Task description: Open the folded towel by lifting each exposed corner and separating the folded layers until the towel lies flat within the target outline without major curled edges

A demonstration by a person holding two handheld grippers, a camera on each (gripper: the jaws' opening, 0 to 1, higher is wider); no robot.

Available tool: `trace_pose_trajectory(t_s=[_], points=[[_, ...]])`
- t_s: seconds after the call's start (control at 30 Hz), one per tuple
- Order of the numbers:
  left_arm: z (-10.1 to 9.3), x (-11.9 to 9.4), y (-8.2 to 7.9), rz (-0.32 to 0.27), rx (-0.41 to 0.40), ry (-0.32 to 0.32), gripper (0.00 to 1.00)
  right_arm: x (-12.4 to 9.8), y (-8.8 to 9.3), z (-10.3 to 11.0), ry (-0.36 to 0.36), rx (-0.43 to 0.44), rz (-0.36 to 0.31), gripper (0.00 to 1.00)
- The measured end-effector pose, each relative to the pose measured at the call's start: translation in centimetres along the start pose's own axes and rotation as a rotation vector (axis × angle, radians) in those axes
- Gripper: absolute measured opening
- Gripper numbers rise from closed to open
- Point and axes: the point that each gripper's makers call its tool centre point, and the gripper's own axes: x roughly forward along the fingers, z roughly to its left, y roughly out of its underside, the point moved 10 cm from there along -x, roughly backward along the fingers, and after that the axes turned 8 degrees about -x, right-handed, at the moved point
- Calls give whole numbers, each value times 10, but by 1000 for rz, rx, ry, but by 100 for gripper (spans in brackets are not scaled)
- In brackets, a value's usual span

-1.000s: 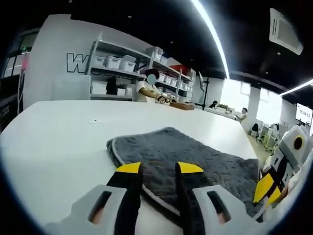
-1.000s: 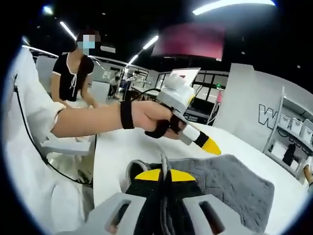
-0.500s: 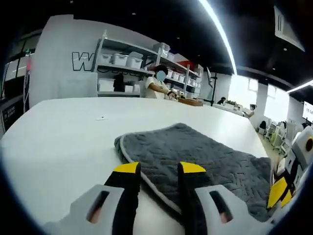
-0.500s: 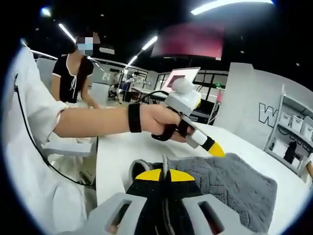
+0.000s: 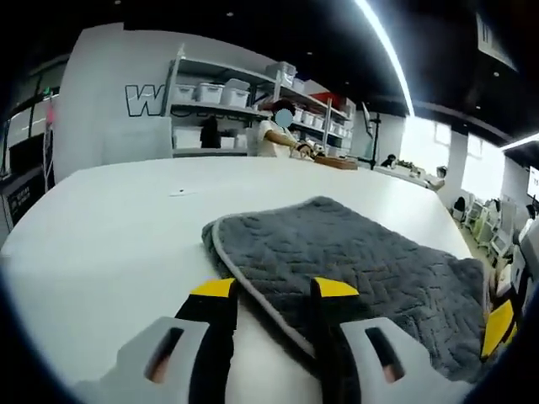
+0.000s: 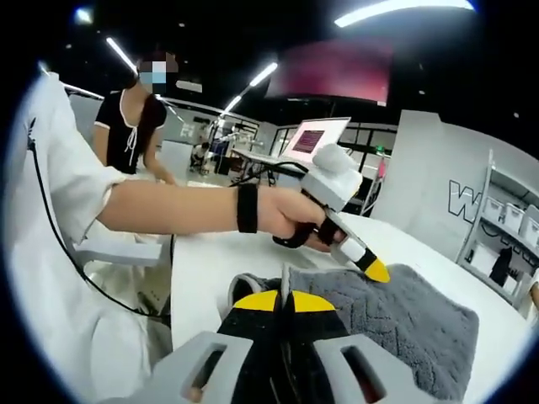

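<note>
A grey quilted towel (image 5: 370,269) with pale piping lies folded on the white table (image 5: 101,227). In the left gripper view my left gripper (image 5: 274,290) is open and low over the table, and the towel's piped near edge runs between its yellow tips without being pinched. The right gripper's yellow tip (image 5: 499,326) shows at the towel's far right end. In the right gripper view my right gripper (image 6: 285,300) is shut on a raised edge of the towel (image 6: 404,320). A hand holds the left gripper (image 6: 375,269) with its tip just above the towel's upper edge.
Metal shelves with white bins (image 5: 227,93) stand behind the table, with a person beside them. In the right gripper view a person in black (image 6: 126,126) stands at the left, and a lit monitor (image 6: 316,139) sits beyond the table (image 6: 210,261). The person's white sleeve lies along the left.
The left gripper has drawn back along the towel and lowered, so the piped edge now lies between its tips. In the right gripper view it has moved right. The right gripper stays shut.
</note>
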Motion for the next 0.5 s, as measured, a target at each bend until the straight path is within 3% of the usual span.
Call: trace_pose_trajectory(t_s=[0.3, 0.5], points=[[5, 6, -2, 20, -6, -6, 32, 0, 2, 2, -1, -3, 0, 0], [1, 8, -8, -13, 10, -1, 27, 0, 2, 3, -4, -3, 0, 0]])
